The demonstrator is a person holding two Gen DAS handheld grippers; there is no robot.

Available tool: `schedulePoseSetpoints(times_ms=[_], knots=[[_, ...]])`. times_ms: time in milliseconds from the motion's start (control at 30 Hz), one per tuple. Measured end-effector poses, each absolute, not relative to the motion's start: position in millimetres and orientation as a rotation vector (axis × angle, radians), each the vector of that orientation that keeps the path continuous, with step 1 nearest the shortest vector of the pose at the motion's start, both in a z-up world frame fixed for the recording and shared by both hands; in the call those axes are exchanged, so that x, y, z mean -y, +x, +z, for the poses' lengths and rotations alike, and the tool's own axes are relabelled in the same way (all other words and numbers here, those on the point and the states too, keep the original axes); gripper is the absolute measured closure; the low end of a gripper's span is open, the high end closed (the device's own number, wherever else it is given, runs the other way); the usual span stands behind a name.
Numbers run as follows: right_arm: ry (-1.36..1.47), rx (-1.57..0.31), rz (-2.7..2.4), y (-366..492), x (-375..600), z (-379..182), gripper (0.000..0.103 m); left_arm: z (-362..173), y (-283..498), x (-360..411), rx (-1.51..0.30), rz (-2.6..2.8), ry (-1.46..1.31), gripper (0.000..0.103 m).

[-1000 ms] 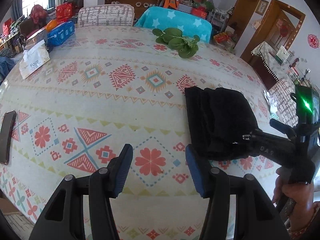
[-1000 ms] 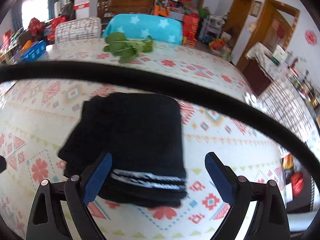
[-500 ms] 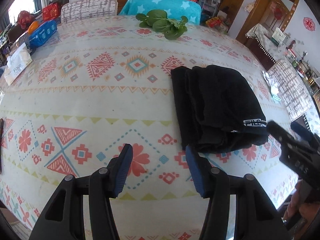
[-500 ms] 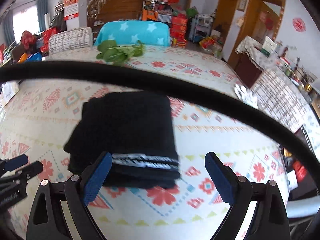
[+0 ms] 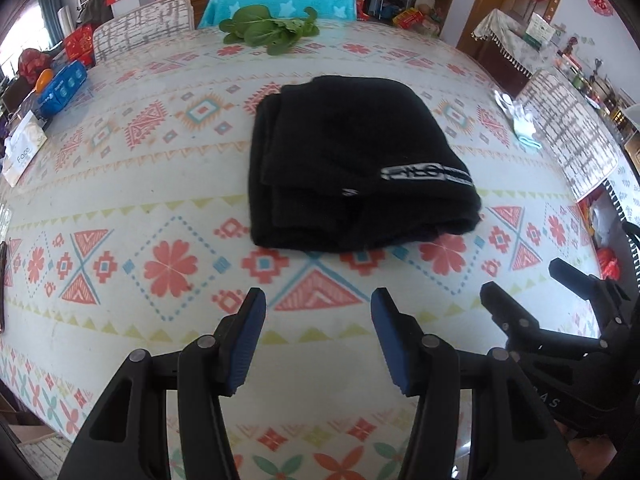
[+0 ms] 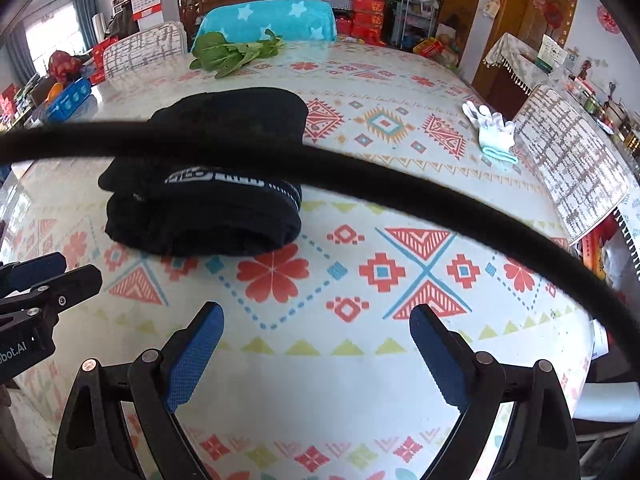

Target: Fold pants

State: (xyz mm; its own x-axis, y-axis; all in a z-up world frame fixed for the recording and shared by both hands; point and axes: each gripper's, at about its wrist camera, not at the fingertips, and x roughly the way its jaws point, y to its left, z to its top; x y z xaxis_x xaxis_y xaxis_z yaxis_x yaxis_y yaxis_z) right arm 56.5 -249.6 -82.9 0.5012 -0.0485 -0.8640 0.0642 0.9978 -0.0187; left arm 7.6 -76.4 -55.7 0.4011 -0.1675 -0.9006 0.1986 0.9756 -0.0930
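The black pants (image 5: 352,160) lie folded in a thick stack on the patterned tablecloth (image 5: 168,184), with a white logo band near their front right edge. They also show in the right wrist view (image 6: 208,184). My left gripper (image 5: 318,312) is open and empty, held above the table in front of the pants, apart from them. My right gripper (image 6: 316,328) is open and empty, in front and to the right of the pants. The right gripper's body shows in the left wrist view (image 5: 560,336).
Green leafy vegetables (image 5: 268,30) lie at the table's far edge. A white glove (image 6: 494,130) lies at the right. A tissue pack (image 5: 22,152) and a blue pack (image 5: 62,88) sit far left. Chairs stand around the table. A black cable (image 6: 360,176) crosses the right view.
Both grippers have drawn back from the pants toward the table's front edge. The right gripper, which was over the stack, is now clear of it. The pants lie still.
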Motion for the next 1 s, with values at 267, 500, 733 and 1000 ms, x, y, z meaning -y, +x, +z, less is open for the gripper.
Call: schedulePoseSetpoints(times_ms=[267, 500, 733, 1000], knots=[[0.069, -1.045, -0.076, 38, 273, -87, 0.006, -52, -10, 93, -1.133, -0.217, 0.052, 0.049], [0.073, -1.018, -0.047, 32, 274, -79, 0.006, -40, -22, 100, -1.092, -0.208, 0.064, 0.049], [0.054, -0.981, -0.021, 24, 268, -70, 0.006, -32, -32, 101, -1.057, -0.195, 0.06, 0.049], [0.051, -0.967, -0.012, 17, 267, -65, 0.006, -22, -42, 99, -1.011, -0.185, 0.062, 0.049]])
